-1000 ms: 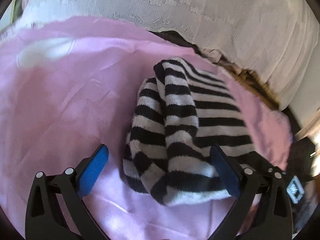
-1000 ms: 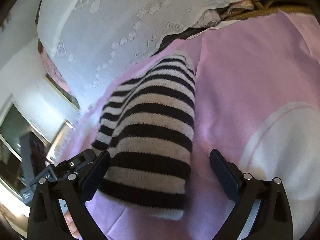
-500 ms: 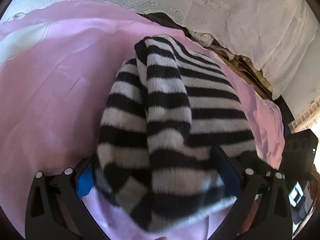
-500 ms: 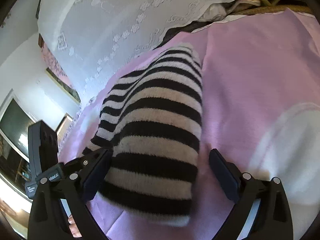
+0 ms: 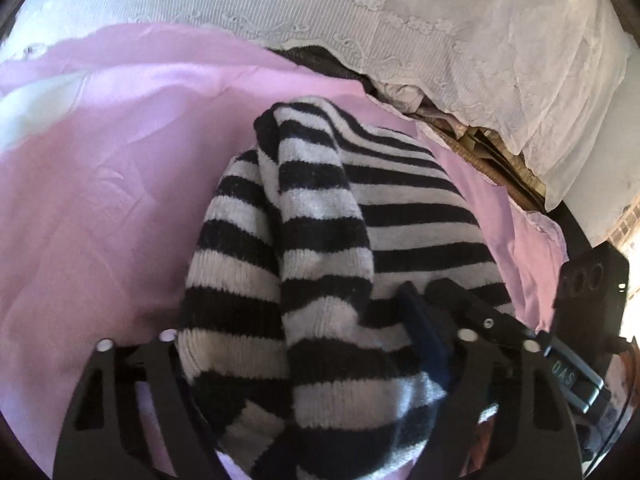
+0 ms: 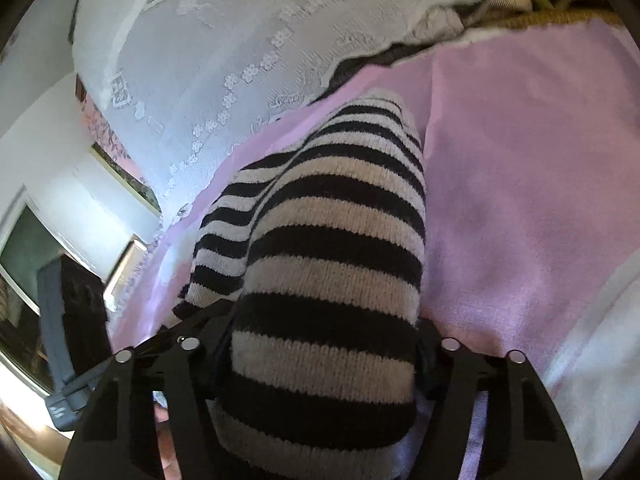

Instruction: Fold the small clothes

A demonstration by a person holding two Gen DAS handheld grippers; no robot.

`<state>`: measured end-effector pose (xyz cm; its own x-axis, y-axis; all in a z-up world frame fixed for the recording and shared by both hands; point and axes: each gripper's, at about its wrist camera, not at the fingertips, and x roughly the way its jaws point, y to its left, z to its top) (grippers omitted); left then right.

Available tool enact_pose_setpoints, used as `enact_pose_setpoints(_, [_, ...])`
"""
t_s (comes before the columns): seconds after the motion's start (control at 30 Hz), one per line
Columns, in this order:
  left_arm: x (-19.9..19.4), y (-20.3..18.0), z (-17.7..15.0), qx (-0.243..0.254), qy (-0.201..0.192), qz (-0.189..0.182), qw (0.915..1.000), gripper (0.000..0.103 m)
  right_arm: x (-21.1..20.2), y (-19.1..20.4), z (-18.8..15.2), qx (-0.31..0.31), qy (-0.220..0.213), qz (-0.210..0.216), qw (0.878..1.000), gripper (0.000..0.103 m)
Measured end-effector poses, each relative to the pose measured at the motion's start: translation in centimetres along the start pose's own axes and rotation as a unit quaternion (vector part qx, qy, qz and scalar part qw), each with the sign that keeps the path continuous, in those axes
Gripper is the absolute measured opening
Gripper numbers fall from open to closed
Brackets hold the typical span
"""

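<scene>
Pink sheeting [image 5: 120, 200] covers the soft surface you are working on, smooth with shallow creases, and behind it hangs a white lace cover [image 5: 400, 32] embroidered with small flowers; a woven basket edge [image 6: 560, 20] shows under its hem. On the sheet, directly in front of both tools, lies the striped knit garment [image 5: 320, 240], black and off-white bands in a thick, fuzzy ribbed yarn, bunched into a rounded hump with one tube-like part draped over the rest. Your left gripper [image 5: 304, 360] has the near end of that hump between its fingers and its jaws are closing; the blue pad on the right side presses into the knit, though the other pad is buried under fabric, so you cannot yet call it a firm pinch. Your right gripper [image 6: 320, 352] straddles the near end of the tube part, its jaws also closing with the wool filling the gap between the black fingers. Expect this piece to feel light, limp and springy: it should sag wherever you leave it unsupported and stretch if you tug. The fuzzy surface ought to hold well against the pads, so slipping looks unlikely. Take it by the thick near hem, catching every layer, and lift both ends evenly.
</scene>
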<state>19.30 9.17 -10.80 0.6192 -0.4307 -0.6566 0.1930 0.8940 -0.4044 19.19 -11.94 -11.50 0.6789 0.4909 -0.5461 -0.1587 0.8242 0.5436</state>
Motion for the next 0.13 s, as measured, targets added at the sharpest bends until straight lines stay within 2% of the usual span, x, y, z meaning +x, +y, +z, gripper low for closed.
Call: enact_pose_setpoints(0.13, [-0.84,-1.01,-0.41,0.025,-0.02,0.016,0.9994,0.065,-0.64,0.57,-0.13,-0.018,-0.014,-0.007,1.0,0.064])
